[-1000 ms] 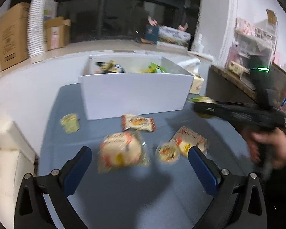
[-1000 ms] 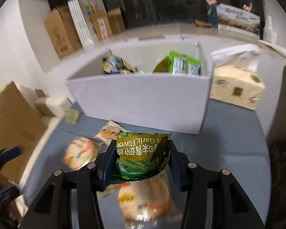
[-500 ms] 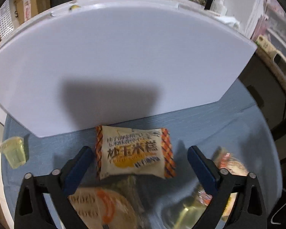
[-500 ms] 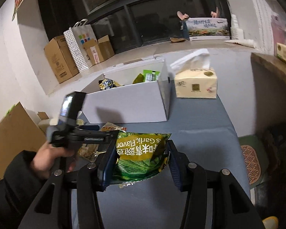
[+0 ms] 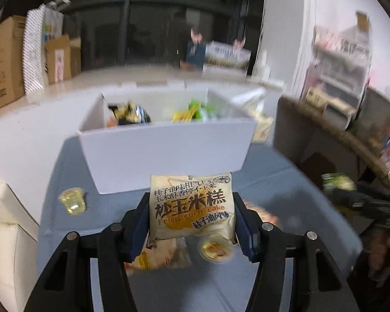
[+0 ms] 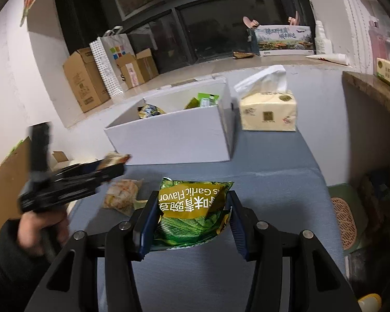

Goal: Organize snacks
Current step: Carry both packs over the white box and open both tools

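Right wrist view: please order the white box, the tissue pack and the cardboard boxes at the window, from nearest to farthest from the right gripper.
From the right gripper:
1. White box, straight ahead on the blue table.
2. Tissue pack, behind the box's right side.
3. Cardboard boxes, far left on the ledge.

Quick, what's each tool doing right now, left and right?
Left tool: closed on the corn cake pack.
Right tool: closed on the green snack bag.

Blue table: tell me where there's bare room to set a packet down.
Bare blue table lies right of the green garlic packet, in front of the white box and tissue pack. The left side is crowded with loose snacks.
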A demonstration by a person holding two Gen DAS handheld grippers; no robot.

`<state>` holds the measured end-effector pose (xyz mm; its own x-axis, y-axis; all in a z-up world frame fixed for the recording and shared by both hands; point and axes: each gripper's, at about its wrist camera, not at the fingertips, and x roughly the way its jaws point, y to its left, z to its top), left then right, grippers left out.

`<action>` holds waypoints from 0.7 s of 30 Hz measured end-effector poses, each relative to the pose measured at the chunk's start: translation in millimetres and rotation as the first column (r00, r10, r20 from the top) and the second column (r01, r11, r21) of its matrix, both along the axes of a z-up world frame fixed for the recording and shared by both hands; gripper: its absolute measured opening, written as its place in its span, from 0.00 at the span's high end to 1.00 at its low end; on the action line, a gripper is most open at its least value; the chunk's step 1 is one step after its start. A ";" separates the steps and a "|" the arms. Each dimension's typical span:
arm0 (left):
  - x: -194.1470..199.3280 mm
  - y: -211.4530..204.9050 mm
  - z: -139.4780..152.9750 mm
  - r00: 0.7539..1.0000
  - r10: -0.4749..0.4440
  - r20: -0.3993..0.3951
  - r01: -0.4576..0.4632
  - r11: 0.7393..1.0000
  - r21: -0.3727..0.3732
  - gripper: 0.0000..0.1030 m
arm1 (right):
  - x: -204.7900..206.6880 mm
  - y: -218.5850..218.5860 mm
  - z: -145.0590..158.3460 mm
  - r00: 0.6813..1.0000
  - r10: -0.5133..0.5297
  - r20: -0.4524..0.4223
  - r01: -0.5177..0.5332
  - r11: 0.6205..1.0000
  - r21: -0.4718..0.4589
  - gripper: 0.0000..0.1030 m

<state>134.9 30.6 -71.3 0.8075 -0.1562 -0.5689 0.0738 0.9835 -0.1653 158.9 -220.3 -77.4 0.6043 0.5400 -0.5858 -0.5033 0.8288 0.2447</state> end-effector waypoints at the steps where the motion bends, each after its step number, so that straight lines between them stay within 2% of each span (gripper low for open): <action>1: -8.2 1.3 9.3 1.000 0.005 0.030 -0.004 1.000 -0.008 0.39 | 0.5 2.2 1.2 1.000 0.004 0.003 -0.004 1.000 0.005 0.47; 4: -18.1 11.6 27.5 0.997 0.015 0.081 -0.014 1.000 -0.006 0.39 | 4.4 13.0 9.8 0.999 0.023 0.024 -0.023 1.000 0.019 0.47; 8: 0.9 25.9 51.5 0.992 0.017 0.124 -0.017 1.000 -0.002 0.39 | 28.3 36.6 30.3 0.996 0.063 0.058 -0.064 0.998 0.021 0.47; 12: 51.1 40.6 71.3 0.991 0.018 0.130 -0.016 1.000 -0.013 0.39 | 72.4 65.5 53.2 0.995 0.086 0.058 -0.089 0.995 0.040 0.47; 15: 98.7 44.8 79.7 0.994 0.003 0.108 -0.004 1.000 0.012 0.39 | 112.4 84.2 64.3 0.997 0.077 0.033 -0.078 0.996 0.037 0.47; 19: 166.3 55.6 82.2 0.998 0.013 0.058 -0.011 1.000 -0.019 0.38 | 160.4 106.9 76.1 0.997 0.059 0.059 -0.057 0.998 -0.029 0.47; 20: 176.7 56.5 80.9 0.999 0.017 0.046 -0.016 1.000 -0.018 0.34 | 167.1 109.9 77.4 0.996 0.057 0.063 -0.054 0.997 -0.049 0.47; 21: 193.6 58.5 79.3 0.999 0.021 0.028 -0.020 1.000 -0.012 0.27 | 177.7 112.8 78.9 0.997 0.044 0.069 -0.039 0.997 -0.069 0.47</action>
